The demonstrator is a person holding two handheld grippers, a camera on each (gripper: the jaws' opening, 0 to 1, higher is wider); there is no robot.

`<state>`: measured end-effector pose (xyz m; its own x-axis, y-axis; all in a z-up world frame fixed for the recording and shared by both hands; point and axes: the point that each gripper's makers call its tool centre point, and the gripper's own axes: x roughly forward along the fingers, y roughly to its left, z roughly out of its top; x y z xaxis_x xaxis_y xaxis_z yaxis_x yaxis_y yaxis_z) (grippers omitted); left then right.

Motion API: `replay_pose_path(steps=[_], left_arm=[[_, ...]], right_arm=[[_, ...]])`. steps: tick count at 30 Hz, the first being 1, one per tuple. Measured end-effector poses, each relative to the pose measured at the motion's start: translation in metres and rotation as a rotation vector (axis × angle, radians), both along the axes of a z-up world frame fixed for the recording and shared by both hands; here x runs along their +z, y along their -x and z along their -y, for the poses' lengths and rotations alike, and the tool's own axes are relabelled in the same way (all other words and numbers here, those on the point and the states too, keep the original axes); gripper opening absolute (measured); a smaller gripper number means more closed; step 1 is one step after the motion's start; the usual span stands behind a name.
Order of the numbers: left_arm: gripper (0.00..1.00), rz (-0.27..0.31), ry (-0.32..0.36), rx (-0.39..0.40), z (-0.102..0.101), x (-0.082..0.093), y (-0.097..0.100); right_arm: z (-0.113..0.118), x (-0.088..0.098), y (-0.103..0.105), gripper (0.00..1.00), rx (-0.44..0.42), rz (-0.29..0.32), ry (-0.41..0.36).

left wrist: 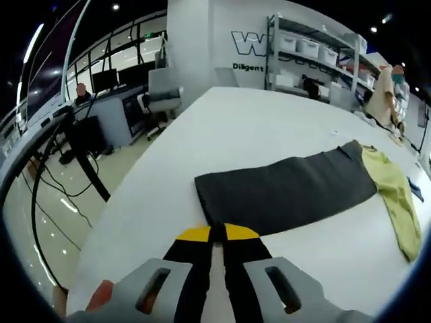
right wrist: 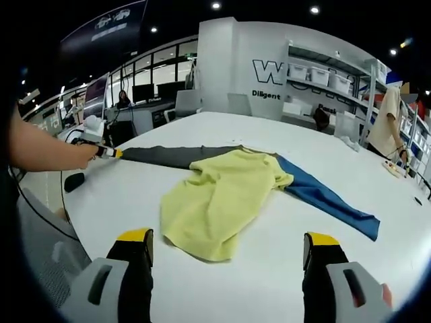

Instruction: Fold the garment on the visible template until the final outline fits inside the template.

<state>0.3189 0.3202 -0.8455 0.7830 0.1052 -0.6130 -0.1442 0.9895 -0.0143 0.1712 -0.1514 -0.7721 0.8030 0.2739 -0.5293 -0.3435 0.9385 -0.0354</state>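
Yellow-bodied garment [right wrist: 219, 198], one, two sleeves

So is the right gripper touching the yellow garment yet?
Apart. In the right gripper view the right gripper is open, and bare white table shows between its fingers and the yellow garment.

A: In the left gripper view the left hand-held gripper [left wrist: 217, 237] has its yellow tips together at the grey sleeve's [left wrist: 286, 194] near edge; whether cloth sits between them cannot be told.

B: The yellow garment [left wrist: 394, 198] runs out at that view's right side, its body hidden.

A: In the right gripper view the garment's underside is hidden (folded over itself), and the blue sleeve's [right wrist: 323, 195] upper end lies under it.

B: The worktop [right wrist: 269, 282] edge is cut off below. Wall lettering [right wrist: 269, 70] partly covered by shelving.
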Motion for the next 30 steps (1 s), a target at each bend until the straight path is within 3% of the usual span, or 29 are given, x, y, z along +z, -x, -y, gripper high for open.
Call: replay_pose_path(steps=[5, 10, 16, 19, 23, 30], left_arm=[[0.03, 0.017, -0.01, 0.05, -0.01, 0.008, 0.007], [0.03, 0.042, -0.029, 0.042, -0.011, 0.017, 0.004], [0.01, 0.069, -0.022, 0.004, 0.004, 0.029, -0.007], [0.01, 0.099, -0.046, -0.084, 0.028, 0.039, -0.017], [0.0, 0.134, -0.021, -0.157, 0.063, 0.05, -0.028], [0.0, 0.177, 0.076, -0.323, 0.146, 0.067, -0.025]], right_arm=[[-0.001, 0.0, 0.0, 0.93, 0.003, -0.001, 0.001], [-0.001, -0.001, 0.001, 0.93, 0.006, -0.004, 0.005], [-0.001, -0.001, 0.001, 0.93, 0.005, -0.005, 0.005], [-0.001, 0.0, 0.0, 0.93, 0.005, -0.001, 0.006], [0.001, 0.001, 0.0, 0.93, 0.0, 0.002, 0.004], [0.001, 0.004, -0.001, 0.93, -0.001, 0.012, -0.001]])
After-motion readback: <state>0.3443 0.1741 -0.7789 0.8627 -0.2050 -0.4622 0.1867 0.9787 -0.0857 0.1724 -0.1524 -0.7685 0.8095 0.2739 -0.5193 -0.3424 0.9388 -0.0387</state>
